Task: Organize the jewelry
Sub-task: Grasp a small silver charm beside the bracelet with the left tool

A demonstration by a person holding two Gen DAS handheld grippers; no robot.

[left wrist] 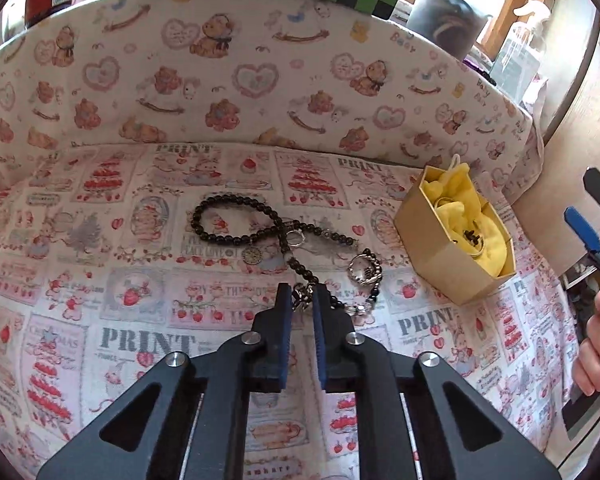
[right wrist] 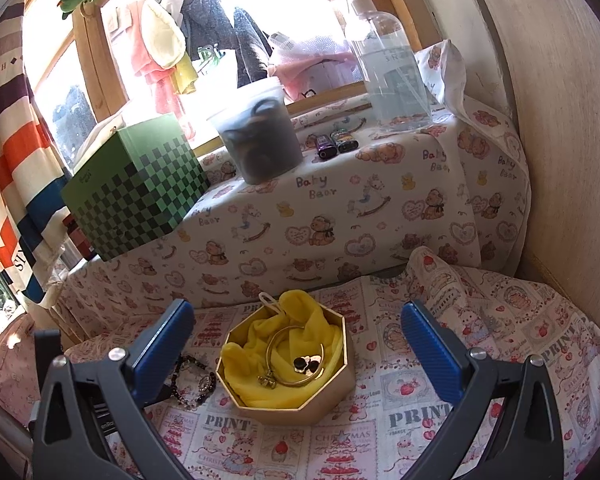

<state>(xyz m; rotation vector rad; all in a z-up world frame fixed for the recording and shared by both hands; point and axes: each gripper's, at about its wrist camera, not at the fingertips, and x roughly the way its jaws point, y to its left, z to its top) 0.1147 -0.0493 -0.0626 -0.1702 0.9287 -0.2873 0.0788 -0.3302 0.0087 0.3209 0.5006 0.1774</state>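
Left gripper (left wrist: 302, 300), blue pads narrowed to a slim gap, closing around the near end of the black bead necklace (left wrist: 236, 220) by its silver clasp; whether the pads actually pinch it cannot be told. Right gripper (right wrist: 296, 348) spread wide, holding nothing, hovering with the box between its pads in view. Beneath everything, printed cloth (left wrist: 140, 340) with strawberry and "PRINT" panels, backed by a bear-patterned cushion (right wrist: 380, 200) running along the far side. On that cushion, a green checkered box (right wrist: 140, 196), a clear pump bottle (right wrist: 388, 72) and a grey tub (right wrist: 260, 136). Well right of the necklace, an octagonal gold box (right wrist: 300, 404) lined in yellow cloth, with a gold bangle (right wrist: 296, 356) and dark earrings inside. Necklace strung long from far-left loop toward near-right, looping past a silver ring charm (left wrist: 360, 268). Bare cloth left of the beads and near the grippers; wooden wall (right wrist: 560, 120) closing the right edge.
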